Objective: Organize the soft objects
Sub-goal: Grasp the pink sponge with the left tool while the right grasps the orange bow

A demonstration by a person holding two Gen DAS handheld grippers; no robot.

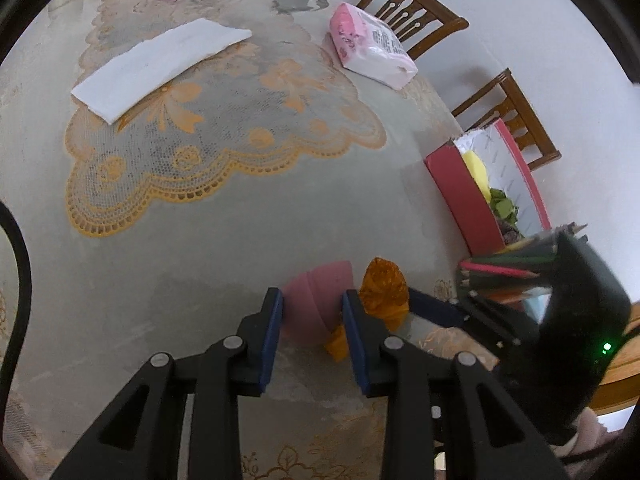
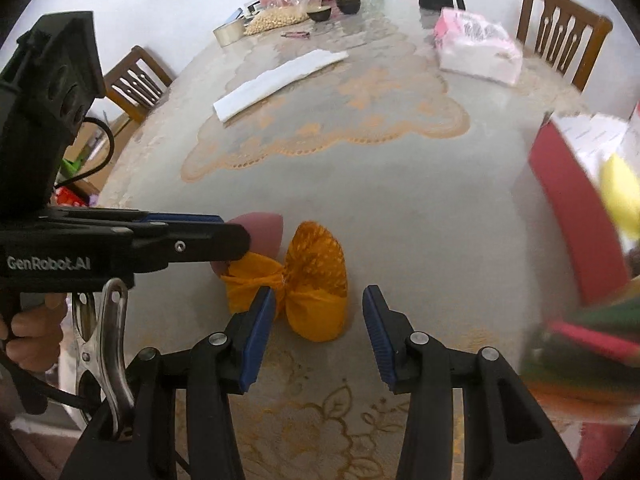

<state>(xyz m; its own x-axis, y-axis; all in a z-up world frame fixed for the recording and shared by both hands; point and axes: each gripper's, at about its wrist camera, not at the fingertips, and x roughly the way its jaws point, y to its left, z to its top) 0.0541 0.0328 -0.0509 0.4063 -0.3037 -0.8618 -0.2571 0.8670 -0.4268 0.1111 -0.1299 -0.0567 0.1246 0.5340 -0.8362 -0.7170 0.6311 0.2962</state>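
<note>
A pink egg-shaped sponge (image 1: 316, 300) sits low over the table between the blue pads of my left gripper (image 1: 312, 312), and both pads press its sides. In the right wrist view the same sponge (image 2: 262, 228) pokes out past the left gripper's black finger (image 2: 192, 242). Right beside it lies an orange mesh pouch (image 2: 316, 280), tied in the middle, which also shows in the left wrist view (image 1: 384, 292). My right gripper (image 2: 318, 312) hangs open just above the pouch. Its left pad overlaps the tied waist and its right pad stands apart.
A red box (image 1: 460, 200) (image 2: 572, 208) holding yellow and green soft things stands at the table's right edge, with a holder of coloured pencils (image 1: 512, 268) in front of it. A white folded cloth (image 1: 160, 64), a pink tissue pack (image 1: 372, 46) and wooden chairs (image 1: 416, 16) lie further off.
</note>
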